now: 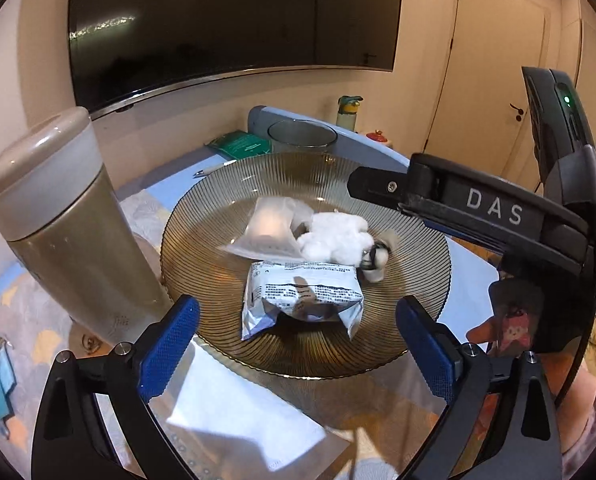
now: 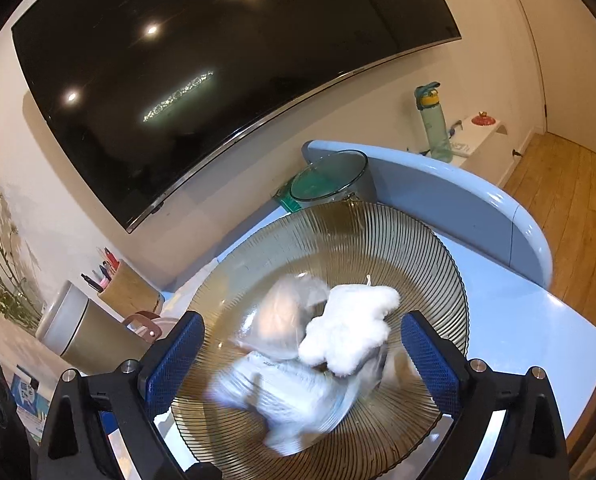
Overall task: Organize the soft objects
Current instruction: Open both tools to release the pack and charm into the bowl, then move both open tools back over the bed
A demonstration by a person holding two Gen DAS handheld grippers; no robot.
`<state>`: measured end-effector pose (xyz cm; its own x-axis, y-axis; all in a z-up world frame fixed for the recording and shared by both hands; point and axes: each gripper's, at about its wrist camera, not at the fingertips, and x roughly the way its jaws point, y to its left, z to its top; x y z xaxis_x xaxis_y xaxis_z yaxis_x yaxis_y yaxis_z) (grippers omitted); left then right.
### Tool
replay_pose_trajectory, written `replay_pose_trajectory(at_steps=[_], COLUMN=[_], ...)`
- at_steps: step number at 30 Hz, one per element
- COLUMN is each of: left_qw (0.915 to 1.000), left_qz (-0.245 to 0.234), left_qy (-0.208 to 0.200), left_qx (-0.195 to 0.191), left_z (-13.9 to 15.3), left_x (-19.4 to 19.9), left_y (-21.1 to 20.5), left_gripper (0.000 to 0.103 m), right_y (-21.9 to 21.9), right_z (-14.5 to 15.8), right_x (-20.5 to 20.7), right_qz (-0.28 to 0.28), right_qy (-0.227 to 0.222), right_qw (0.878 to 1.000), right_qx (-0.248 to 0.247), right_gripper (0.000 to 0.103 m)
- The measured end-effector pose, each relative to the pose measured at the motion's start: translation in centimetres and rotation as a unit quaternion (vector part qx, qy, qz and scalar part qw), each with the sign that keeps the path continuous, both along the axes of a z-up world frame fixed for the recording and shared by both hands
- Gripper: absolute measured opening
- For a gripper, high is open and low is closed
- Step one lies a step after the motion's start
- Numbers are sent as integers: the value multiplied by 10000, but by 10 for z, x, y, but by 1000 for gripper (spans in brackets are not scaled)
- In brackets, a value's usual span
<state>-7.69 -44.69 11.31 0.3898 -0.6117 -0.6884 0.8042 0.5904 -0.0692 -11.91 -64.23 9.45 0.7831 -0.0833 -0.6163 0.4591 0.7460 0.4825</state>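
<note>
Blue-padded fingers frame the bottom of each wrist view: the left hand-held gripper (image 1: 298, 344) has its fingers set wide apart with nothing between them, low over the near rim of the ribbed glass plate (image 1: 202, 216). The right hand-held gripper (image 2: 302, 364) is likewise spread and empty, hovering just above the plate's contents. In the left view it reaches in from the right, over the plate's far right rim.

Three soft things already sit together in the plate: a silver foil packet (image 1: 302, 300) nearest, a white plush toy (image 1: 336, 240) behind it, and a clear plastic pouch (image 1: 272, 228) touching both. Judging by that, the gathering looks largely done; whether more items remain cannot be told.

Close to the plate's left rim stands a tall beige tumbler (image 1: 70, 224) on the blue bench (image 1: 470, 292), tight enough to hamper a reach from that side. Beyond the plate are a clear glass container (image 1: 302, 138), a green packet (image 1: 242, 144), a pen (image 1: 214, 169) and a green water bottle (image 1: 348, 112). Farthest back, a dark television (image 1: 234, 20) hangs on the wall.
</note>
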Motion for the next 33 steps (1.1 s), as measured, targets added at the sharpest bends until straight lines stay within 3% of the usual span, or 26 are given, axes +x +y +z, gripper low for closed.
replay_pose_trajectory(at_steps=[15,26,33], left_qw=[9998,9976,9929], left_qz=[171,672,1172], left_qy=[108,133,147], left_qx=[-58,106,156], left_z=[10,-3,-7], left_x=[-10,7,29], left_y=[52,137,207], left_gripper=[99,99,99], right_y=[31,99,145], right_z=[9,-15,-1], right_x=[-14,-22,-14], right_qz=[-63,54,278], right_qy=[-74,-258,-338], right_qw=[9998,9967,9974], right_qx=[170,769,574], right_gripper=[99,99,99])
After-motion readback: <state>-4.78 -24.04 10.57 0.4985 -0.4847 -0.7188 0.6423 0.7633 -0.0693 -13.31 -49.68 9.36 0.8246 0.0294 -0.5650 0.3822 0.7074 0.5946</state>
